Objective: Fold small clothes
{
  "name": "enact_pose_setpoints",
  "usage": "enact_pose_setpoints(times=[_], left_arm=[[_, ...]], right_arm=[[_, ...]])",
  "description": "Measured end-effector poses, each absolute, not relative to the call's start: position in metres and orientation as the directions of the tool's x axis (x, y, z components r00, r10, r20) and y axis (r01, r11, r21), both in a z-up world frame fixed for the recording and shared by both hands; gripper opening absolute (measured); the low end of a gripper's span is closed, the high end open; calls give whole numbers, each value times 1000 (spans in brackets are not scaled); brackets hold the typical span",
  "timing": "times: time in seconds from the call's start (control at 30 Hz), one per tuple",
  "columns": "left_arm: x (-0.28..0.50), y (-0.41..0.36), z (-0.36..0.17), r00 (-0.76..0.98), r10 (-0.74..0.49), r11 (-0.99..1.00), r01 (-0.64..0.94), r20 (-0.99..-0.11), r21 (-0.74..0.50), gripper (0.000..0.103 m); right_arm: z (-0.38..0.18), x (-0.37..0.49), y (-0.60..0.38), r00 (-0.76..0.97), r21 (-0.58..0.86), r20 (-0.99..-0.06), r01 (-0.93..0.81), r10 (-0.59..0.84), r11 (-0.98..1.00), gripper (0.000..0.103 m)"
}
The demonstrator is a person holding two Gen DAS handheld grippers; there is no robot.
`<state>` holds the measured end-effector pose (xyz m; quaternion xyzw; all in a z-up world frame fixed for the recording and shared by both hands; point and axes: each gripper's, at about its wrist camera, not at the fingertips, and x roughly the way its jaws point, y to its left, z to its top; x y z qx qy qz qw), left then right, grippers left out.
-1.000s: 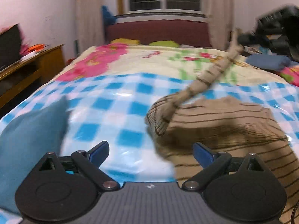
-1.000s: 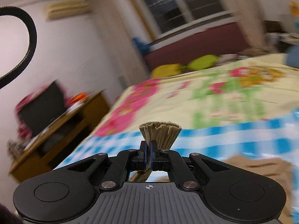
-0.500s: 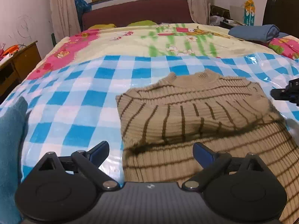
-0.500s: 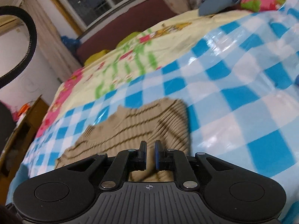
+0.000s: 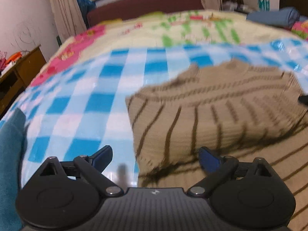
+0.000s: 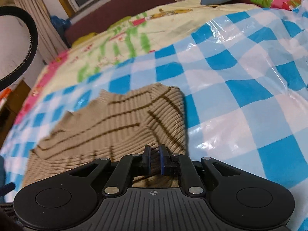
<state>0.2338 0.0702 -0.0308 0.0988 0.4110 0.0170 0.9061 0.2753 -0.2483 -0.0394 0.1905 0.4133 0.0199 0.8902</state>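
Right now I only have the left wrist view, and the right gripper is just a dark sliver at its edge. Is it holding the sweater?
Observer: No. The right gripper has just been opening. Its jaws stand slightly apart above the sweater, with nothing pinched between them.
Operator: Is the sweater's side near it folded?
Observer: Yes, the sleeve lies folded in over the body.
Operator: Anything beyond that edge?
Observer: Only the checked sheet, shiny and creased.

text: none legible; labels: none; brands: none; numbers: none; far items too blurred to read
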Motion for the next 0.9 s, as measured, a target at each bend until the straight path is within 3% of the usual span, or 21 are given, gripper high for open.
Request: enact_pose_setpoints(times=[0.13, 0.27, 0.47, 0.6, 0.73, 0.9], left_arm=[[232, 80, -40, 637, 105, 985, 39, -764, 168, 102], [220, 84, -20, 680, 94, 986, 37, -727, 163, 102], [219, 85, 4, 745, 44, 994, 32, -665, 101, 102], [233, 75, -4, 737, 39, 994, 40, -675, 102, 102], [241, 72, -30, 668, 75, 986, 60, -740, 154, 103], [224, 83, -28, 654, 69, 988, 59, -754, 141, 102]], right_arm=[[-38, 279, -247, 647, 319, -741, 104, 179, 942, 10], [-21, 265, -246, 689, 305, -706, 81, 168, 949, 12], [-8, 256, -235, 712, 351, -645, -48, 279, 935, 12], [-14, 262, -216, 672, 327, -667, -126, 323, 937, 12], [-31, 270, -214, 626, 230, -743, -94, 237, 969, 10], [-17, 250, -223, 617, 226, -749, -103, 241, 969, 15]])
